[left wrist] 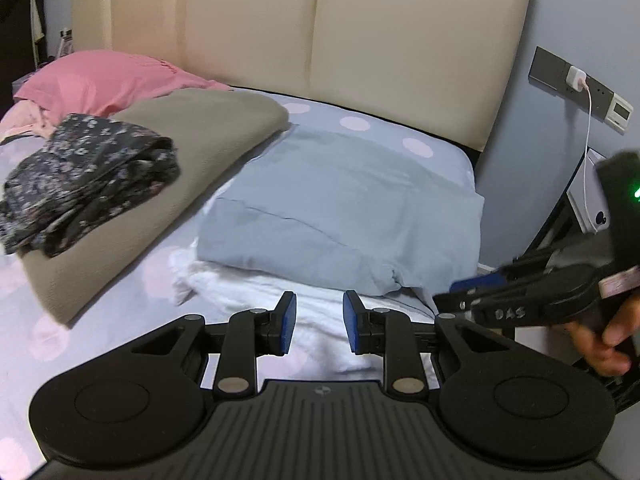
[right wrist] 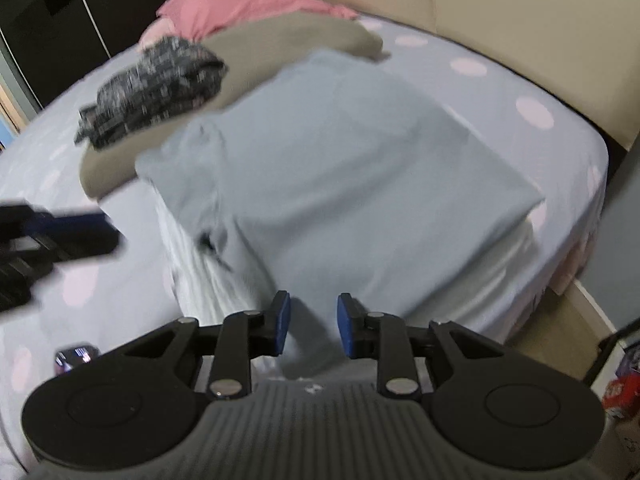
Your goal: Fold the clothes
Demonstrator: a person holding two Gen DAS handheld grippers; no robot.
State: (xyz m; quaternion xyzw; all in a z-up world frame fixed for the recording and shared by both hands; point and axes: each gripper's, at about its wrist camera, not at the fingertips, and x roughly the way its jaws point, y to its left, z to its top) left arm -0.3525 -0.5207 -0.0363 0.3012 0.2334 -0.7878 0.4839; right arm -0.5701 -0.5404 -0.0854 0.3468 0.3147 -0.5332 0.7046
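A folded light blue garment (left wrist: 340, 208) lies on a white cloth (left wrist: 256, 284) on the bed, near the headboard corner. My left gripper (left wrist: 320, 318) hovers over the white cloth's near edge, open, with only cloth showing behind the gap between its blue pads. The right gripper (left wrist: 452, 294) comes in from the right, held by a hand (left wrist: 600, 340). In the blurred right wrist view, my right gripper (right wrist: 310, 322) is open above the near edge of the blue garment (right wrist: 340, 184), gripping nothing. The left gripper (right wrist: 100, 234) shows at the left edge there.
A folded dark floral garment (left wrist: 88, 176) rests on an olive blanket (left wrist: 192, 168), with a pink pillow (left wrist: 100, 80) behind. A beige headboard (left wrist: 360, 40) backs the dotted sheet (left wrist: 120, 300). A wall socket with a charger (left wrist: 576, 78) is at the right. The bed's edge (right wrist: 576, 256) drops away on the right.
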